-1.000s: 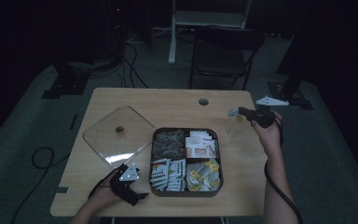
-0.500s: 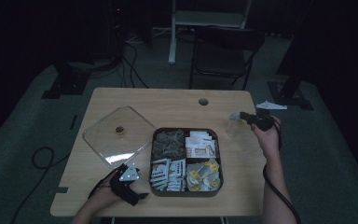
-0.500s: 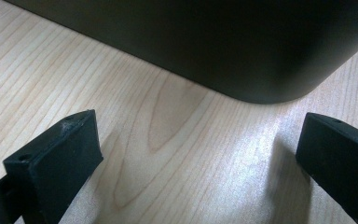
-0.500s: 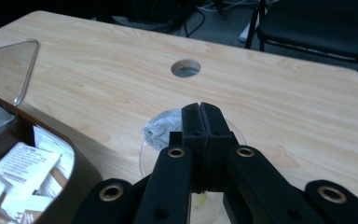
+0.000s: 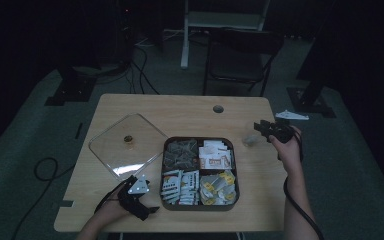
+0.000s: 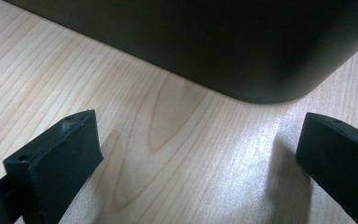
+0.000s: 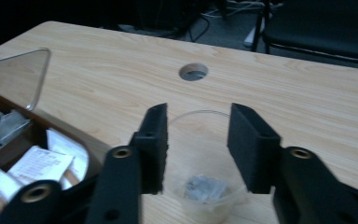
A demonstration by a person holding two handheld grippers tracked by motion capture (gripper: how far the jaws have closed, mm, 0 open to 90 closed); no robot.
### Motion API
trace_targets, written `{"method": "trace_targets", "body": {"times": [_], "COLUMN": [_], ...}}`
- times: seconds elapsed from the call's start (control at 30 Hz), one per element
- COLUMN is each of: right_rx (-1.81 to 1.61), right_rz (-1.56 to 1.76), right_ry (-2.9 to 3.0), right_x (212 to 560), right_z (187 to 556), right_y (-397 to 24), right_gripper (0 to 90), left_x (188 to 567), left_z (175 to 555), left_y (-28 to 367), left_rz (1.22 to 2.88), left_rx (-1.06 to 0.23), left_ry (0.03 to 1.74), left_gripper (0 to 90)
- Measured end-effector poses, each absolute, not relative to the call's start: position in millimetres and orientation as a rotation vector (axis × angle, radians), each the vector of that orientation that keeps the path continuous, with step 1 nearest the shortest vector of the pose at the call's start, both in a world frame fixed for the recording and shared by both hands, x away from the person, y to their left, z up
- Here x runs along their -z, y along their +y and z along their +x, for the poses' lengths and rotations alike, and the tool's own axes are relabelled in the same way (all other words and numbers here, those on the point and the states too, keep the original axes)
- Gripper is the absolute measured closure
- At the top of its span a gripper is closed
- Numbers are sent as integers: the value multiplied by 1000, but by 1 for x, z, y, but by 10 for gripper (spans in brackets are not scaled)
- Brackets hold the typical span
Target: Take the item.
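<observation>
A dark square tray [image 5: 200,207] with four compartments of tea bags and paper packets sits mid-table. To its right stands a small clear cup [image 5: 250,140] with a grey tea bag [image 7: 200,189] in it. My right gripper [image 5: 261,128] is at the cup. Its jaws have just been opening, and the cup [image 7: 204,205] shows in the gap [image 7: 198,116] with the pads off it. My left gripper [image 5: 147,212] rests on the table at the tray's near-left corner. It is open [image 6: 198,121] with only bare wood between its jaws, and the tray wall [image 6: 214,42] is just ahead.
A clear square lid [image 5: 125,145] with a small knob lies left of the tray, its corner [image 7: 14,74] visible from the right gripper. A round cable hole [image 5: 218,108] is near the table's far edge. A dark chair [image 5: 240,55] stands beyond the table.
The right gripper and the pale cup at its tips have shifted slightly toward the near side. The left gripper has not moved.
</observation>
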State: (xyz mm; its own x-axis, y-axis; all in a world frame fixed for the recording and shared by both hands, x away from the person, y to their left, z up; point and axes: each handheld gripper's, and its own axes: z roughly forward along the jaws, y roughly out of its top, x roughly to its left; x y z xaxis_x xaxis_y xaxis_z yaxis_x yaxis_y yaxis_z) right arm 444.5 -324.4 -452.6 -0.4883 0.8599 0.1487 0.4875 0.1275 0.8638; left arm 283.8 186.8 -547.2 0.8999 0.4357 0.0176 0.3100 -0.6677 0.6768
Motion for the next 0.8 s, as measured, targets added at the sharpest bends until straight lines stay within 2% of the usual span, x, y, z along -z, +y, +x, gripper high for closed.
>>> {"method": "trace_targets", "body": {"times": [0.1, 0.8], "right_rx": [-1328, -1428], "right_rz": [1277, 1200], "right_ry": [2039, 2068], "right_x": [452, 454], "right_z": [442, 410], "right_y": [-321, -307], "right_gripper": [487, 223], "left_x": [547, 547], "left_z": [284, 284], "left_y": [187, 187], "left_rz": [2351, 2352], "left_rx": [-231, -230], "left_ry": [531, 531], "left_gripper": [3, 3]}}
